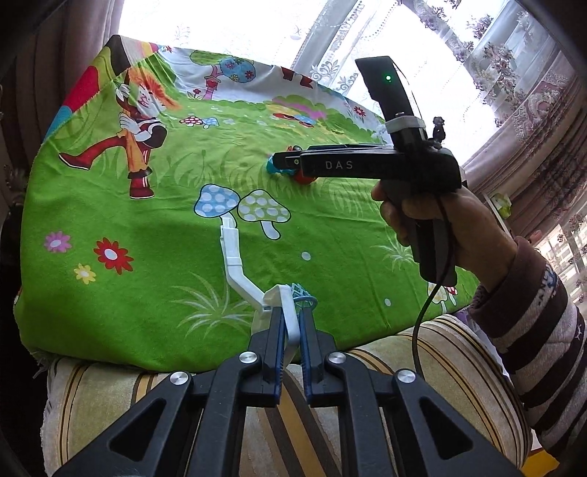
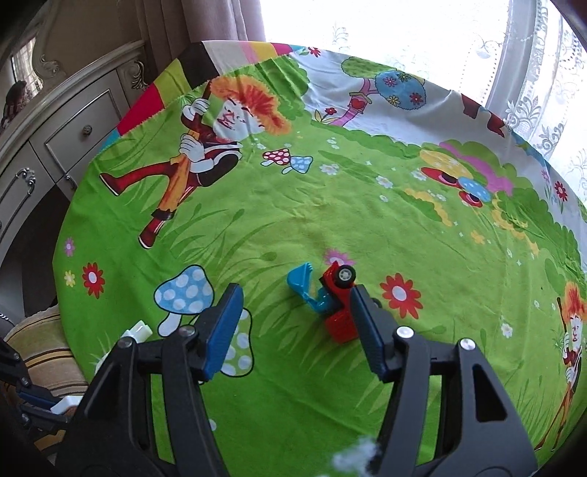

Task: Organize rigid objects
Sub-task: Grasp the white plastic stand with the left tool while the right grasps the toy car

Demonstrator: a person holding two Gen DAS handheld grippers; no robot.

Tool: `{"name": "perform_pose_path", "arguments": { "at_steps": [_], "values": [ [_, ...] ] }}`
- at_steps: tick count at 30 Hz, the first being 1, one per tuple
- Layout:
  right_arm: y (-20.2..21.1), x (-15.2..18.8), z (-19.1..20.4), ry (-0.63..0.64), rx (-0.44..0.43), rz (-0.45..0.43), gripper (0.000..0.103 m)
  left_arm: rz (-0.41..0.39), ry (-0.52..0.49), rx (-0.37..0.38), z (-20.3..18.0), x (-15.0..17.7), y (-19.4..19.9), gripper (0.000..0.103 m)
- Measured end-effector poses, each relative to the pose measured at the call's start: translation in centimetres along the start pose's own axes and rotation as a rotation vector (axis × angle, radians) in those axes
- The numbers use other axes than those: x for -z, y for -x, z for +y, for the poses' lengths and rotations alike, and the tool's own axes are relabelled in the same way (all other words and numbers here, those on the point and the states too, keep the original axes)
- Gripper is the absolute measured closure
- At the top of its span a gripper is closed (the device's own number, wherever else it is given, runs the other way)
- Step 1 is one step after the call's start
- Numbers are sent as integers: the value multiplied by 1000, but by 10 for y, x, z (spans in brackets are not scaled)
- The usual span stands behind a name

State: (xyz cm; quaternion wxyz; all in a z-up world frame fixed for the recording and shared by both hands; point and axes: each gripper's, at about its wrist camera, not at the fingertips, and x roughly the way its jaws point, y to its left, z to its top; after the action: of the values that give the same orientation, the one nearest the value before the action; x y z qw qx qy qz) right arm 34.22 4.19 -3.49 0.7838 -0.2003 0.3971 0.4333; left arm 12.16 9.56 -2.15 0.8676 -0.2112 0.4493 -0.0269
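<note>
Your left gripper (image 1: 290, 323) pinches a white plastic toy piece (image 1: 234, 257) over the green cartoon cloth (image 1: 110, 205) — your right gripper (image 2: 293, 323) hangs wide open, empty, above the red-and-blue toy digger (image 2: 326, 293).

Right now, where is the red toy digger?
In the right wrist view the toy digger lies on the green cloth, touching the right-hand finger of the open right gripper, beside a printed red flower.

Left wrist view: low at the near edge of the cartoon cloth (image 1: 146, 227), facing across it toward the window (image 1: 256, 25), right gripper (image 1: 290, 161) in the right half. Right wrist view: higher, tilted down, close over the toy excavator (image 2: 330, 301). Shared: the cloth, the blue mushroom print, the toy.
</note>
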Motion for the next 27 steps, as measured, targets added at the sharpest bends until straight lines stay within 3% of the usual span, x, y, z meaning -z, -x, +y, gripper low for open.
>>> {"name": "perform_pose_path", "arguments": {
  "at_steps": [22, 24, 27],
  "values": [
    [-23, -17, -24, 61, 133, -2, 38, 2, 0, 8, -3, -2, -5, 94],
    [-23, -18, -26, 53, 132, -1, 49, 0, 4, 10, -2, -3, -4, 94],
    [-16, -16, -31, 29, 114, -10, 53, 0, 7, 16, -1, -3, -4, 94]
  ]
}}
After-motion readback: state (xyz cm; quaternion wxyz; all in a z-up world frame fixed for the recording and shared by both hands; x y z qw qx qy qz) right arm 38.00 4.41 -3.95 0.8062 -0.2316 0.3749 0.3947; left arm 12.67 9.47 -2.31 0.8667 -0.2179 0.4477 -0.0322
